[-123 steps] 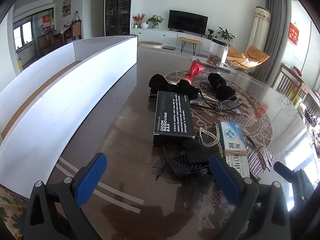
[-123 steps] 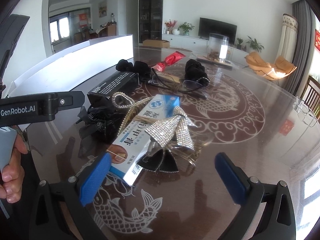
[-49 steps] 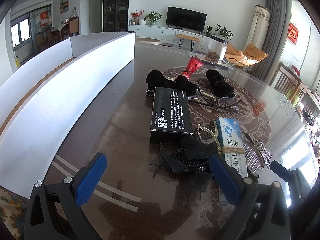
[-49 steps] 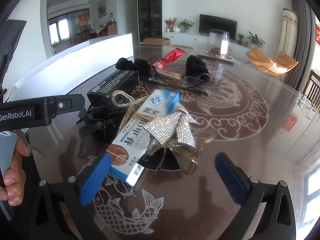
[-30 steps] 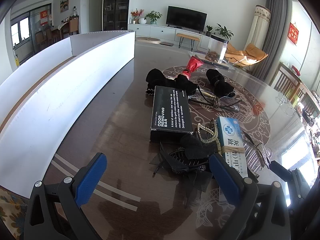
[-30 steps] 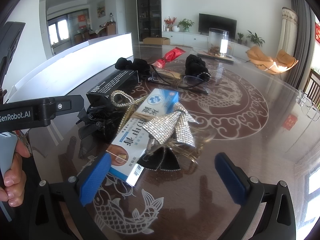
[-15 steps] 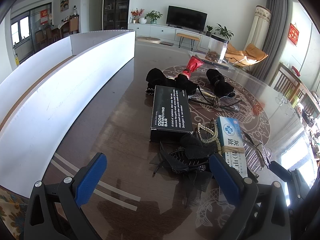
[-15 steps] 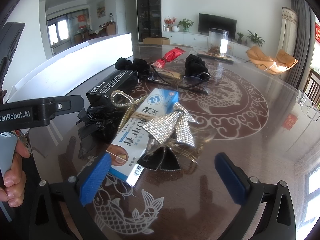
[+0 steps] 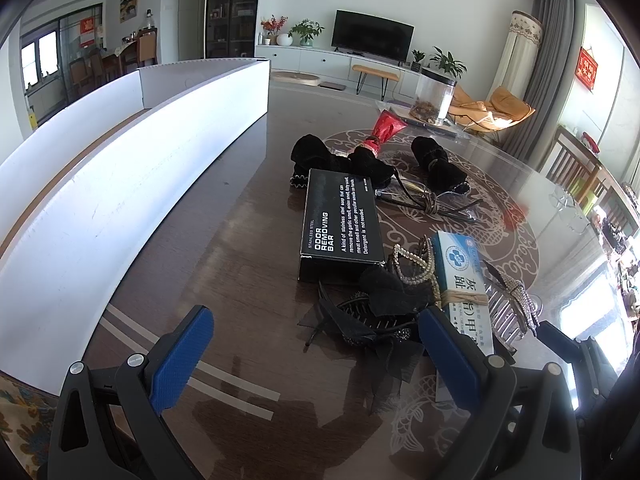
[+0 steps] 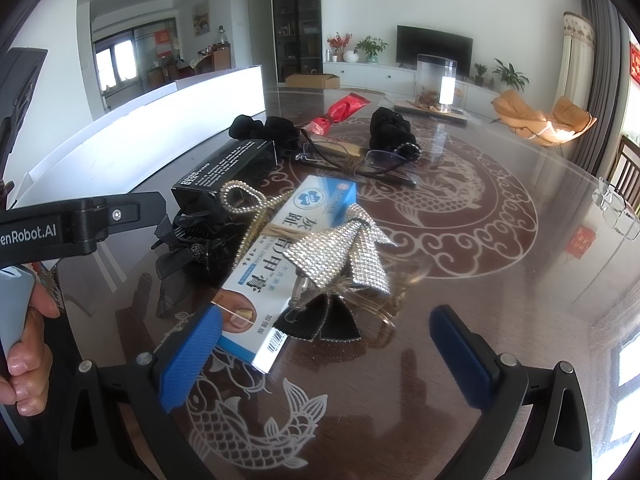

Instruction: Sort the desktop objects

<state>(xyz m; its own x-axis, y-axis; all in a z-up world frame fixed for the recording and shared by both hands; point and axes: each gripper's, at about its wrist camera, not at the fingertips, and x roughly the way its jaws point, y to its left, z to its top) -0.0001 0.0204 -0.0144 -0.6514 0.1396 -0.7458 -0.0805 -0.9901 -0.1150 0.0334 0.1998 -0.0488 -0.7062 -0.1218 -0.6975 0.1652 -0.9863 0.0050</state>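
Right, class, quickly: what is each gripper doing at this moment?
Left gripper: open, holding nothing.
Right gripper: open, holding nothing.

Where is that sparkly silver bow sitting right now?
In the right wrist view, the rhinestone bow lies mid-table, leaning on the blue-and-white ointment box, just ahead of the open right gripper.

The left gripper (image 9: 314, 346), a black two-finger tool with blue ribbed pads (image 9: 182, 356), is hovering low with its jaws spread wide and gripping nothing. The right gripper (image 10: 326, 354), of the same black-and-blue build, is likewise gaping wide and empty. A bare hand (image 10: 24, 354) is clasping the left gripper's grey handle.
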